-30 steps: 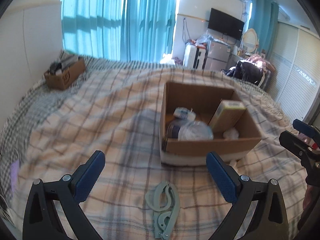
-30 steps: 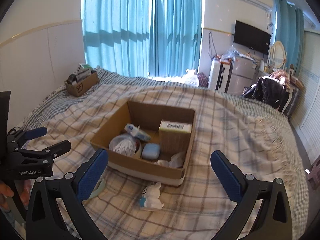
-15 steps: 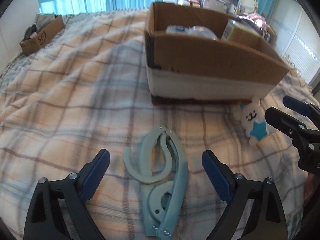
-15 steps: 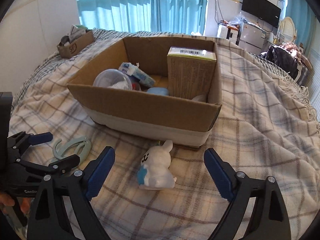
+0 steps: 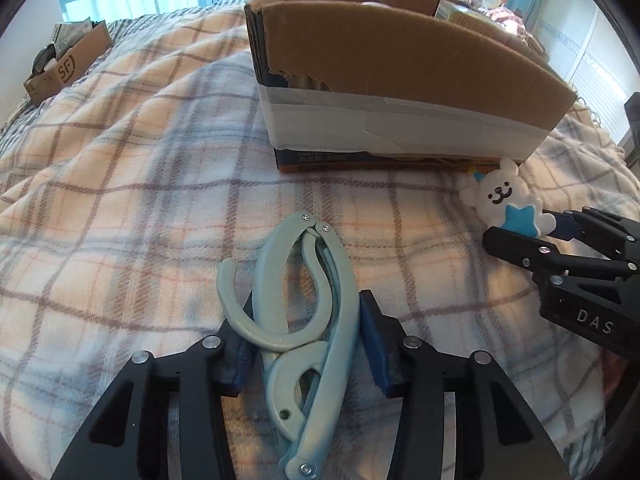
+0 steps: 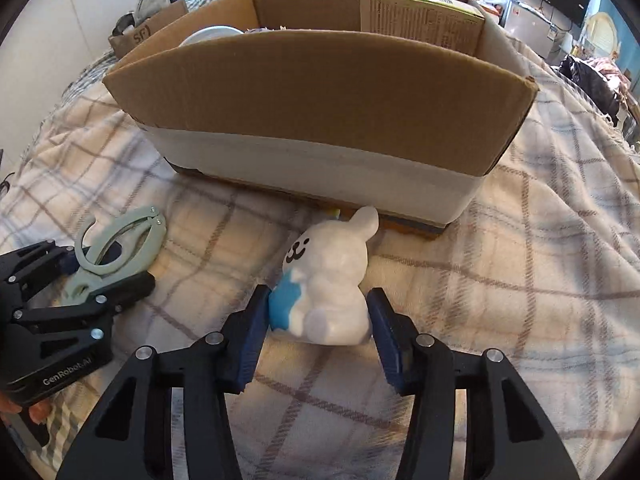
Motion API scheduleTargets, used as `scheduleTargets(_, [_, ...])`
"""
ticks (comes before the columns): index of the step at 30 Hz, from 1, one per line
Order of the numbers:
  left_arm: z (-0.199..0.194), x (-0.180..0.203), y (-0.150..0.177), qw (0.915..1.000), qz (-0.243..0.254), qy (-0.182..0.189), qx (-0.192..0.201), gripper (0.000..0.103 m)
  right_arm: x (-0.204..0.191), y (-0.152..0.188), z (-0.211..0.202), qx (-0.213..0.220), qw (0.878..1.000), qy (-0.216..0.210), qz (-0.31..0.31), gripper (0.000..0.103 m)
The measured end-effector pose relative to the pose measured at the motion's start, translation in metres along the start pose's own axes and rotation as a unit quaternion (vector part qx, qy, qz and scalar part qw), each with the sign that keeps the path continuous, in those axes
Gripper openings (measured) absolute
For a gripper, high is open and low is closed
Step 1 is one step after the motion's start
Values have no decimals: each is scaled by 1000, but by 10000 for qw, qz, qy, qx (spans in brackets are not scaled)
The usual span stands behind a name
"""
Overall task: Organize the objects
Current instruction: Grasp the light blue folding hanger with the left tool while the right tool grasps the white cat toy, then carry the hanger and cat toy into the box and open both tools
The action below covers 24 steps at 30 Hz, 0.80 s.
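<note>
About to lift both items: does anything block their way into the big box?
Only the box's near wall: the bunny toy, between the right tongs, and the folding hanger, between the left tongs, lie at its foot and must clear its rim.

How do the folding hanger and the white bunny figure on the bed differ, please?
The folding hanger is pale green, thin and lies flat; the bunny figure is white and blue, chunky and tipped over. Both rest on the plaid blanket before the cardboard box, each between gripper fingers.
</note>
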<state>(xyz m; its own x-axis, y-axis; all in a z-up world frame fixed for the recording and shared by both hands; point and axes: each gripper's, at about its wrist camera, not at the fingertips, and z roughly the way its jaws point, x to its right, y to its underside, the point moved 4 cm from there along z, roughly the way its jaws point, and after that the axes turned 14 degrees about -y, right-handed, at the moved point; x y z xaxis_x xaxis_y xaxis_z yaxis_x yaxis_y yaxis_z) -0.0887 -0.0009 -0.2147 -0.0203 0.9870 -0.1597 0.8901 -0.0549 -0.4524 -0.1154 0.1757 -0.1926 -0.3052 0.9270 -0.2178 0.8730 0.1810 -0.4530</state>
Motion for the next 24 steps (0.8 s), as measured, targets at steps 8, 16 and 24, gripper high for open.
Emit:
scheduleTargets(8, [-25, 1, 11, 9980, -432, 460, -47, 43, -3, 9, -20, 226, 9997, -66, 34, 49])
scheduleTargets(16, [-48, 9, 17, 9963, -535, 669, -15, 41, -21, 27, -44, 421, 9989, -203, 34, 49])
scheduleTargets(24, [-56, 6, 4, 9957, -548, 735, 110, 35, -34, 29, -76, 741, 9968, -296, 77, 49])
